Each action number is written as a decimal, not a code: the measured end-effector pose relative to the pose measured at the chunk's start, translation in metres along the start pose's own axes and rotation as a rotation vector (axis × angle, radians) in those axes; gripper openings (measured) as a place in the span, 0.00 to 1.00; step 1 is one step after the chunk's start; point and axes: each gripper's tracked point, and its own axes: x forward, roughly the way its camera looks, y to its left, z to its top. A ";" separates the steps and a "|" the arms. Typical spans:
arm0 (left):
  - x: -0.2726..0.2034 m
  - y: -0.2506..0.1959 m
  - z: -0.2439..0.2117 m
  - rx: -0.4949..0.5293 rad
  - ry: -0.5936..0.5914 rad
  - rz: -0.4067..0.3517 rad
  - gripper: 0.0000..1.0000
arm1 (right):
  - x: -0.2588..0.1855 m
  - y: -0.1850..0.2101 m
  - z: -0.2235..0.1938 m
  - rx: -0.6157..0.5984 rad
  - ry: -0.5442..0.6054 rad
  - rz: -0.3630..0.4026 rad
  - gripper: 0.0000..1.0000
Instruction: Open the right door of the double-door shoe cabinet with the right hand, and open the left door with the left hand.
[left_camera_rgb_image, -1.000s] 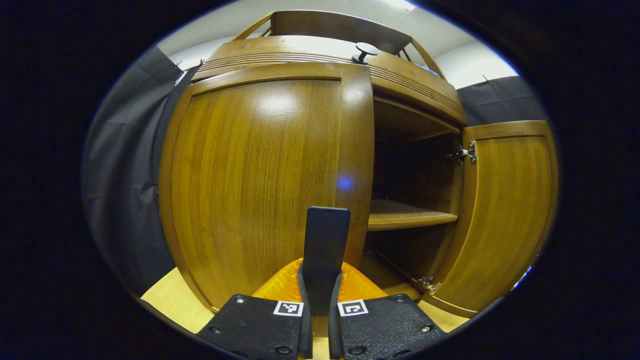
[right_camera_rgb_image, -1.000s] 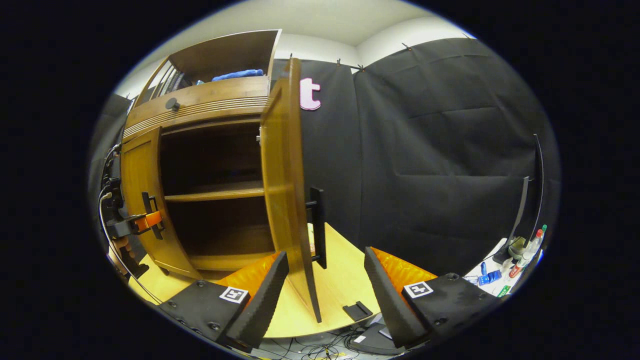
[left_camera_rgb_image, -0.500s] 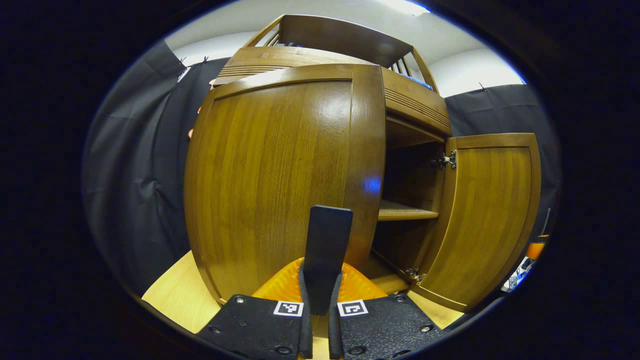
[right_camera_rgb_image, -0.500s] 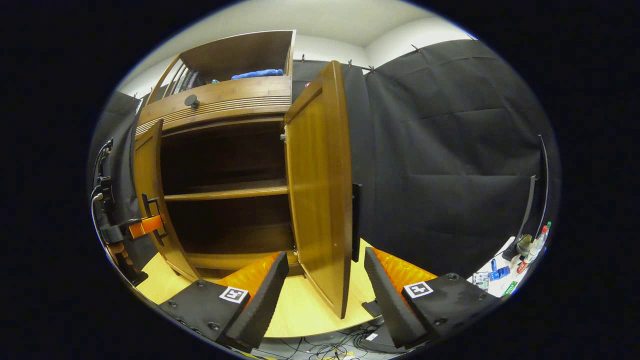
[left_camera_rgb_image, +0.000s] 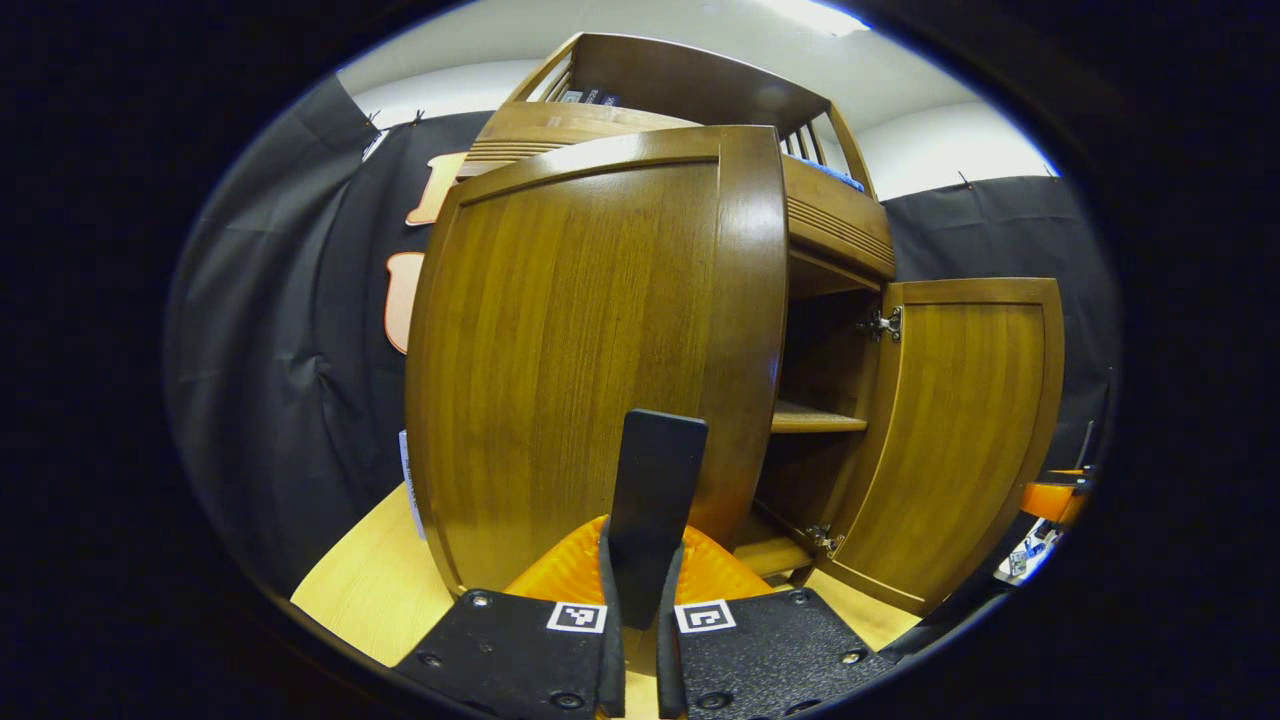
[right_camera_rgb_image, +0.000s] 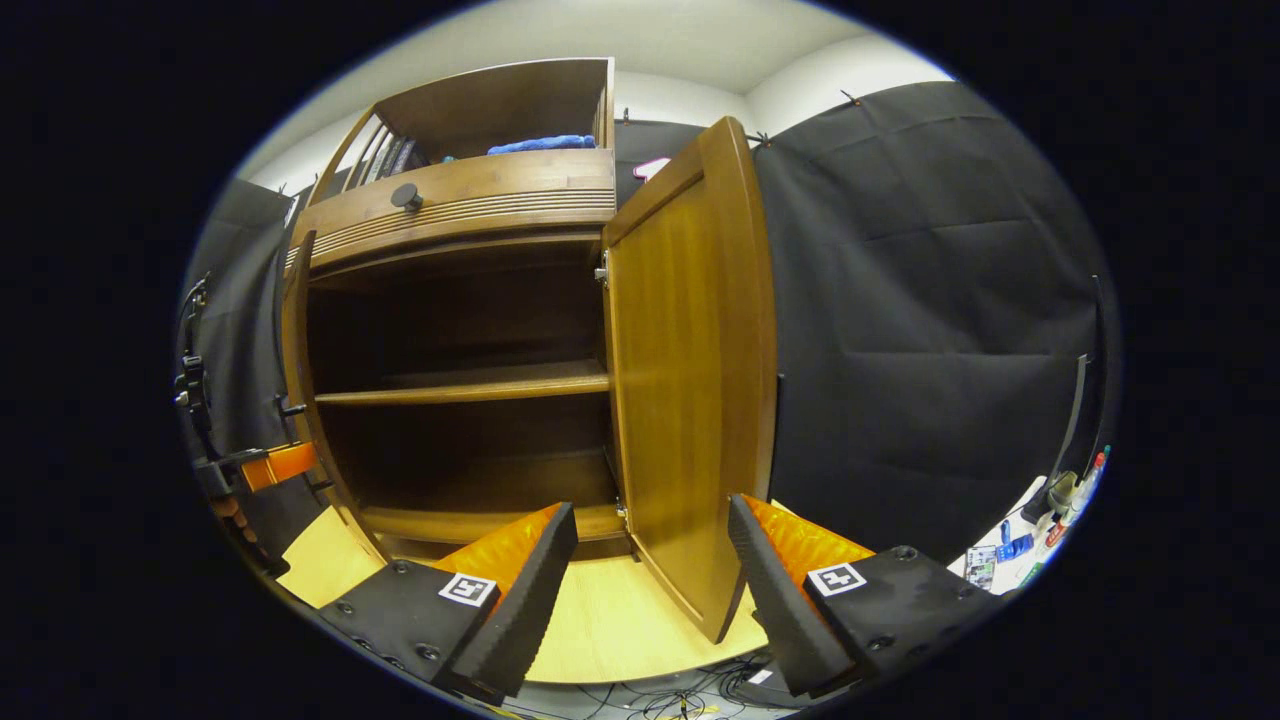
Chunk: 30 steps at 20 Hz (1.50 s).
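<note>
Left gripper: my fingers are closed on the left door's black bar handle, one finger pressing each side of it, the bar rising straight up out of the gap. I judge the pinch is kept this tight so that the door follows my hand around its hinge and does not slip off mid-swing. The left door stands just past the fingertips, its outer face toward me and its free edge to my right, swung well clear of the shoe cabinet. Beyond that edge I see the inner shelf and the right door, inner face showing.

Right gripper: my fingers are spread wide, holding nothing. The right door stands wide open; its lower corner sits between my two fingers in the right gripper view but farther off, neither finger touching it. I read this as let go and left, so the door is parked where it no longer blocks the opening. The cabinet interior with its shelf is exposed. At far left of this view, the left gripper sits on the left door, seen nearly edge-on.

The cabinet stands on the pale wood counter. Judgement: right door done, left door nearly done.
</note>
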 end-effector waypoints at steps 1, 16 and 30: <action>-0.004 0.002 0.001 0.001 -0.001 0.000 0.12 | 0.002 0.004 -0.001 -0.001 0.001 0.007 0.98; -0.056 0.047 0.004 -0.005 0.005 0.037 0.11 | 0.011 0.037 -0.013 -0.004 0.029 0.079 0.98; -0.086 0.095 0.008 0.033 0.005 0.179 0.05 | 0.019 0.062 -0.017 -0.007 0.045 0.137 1.00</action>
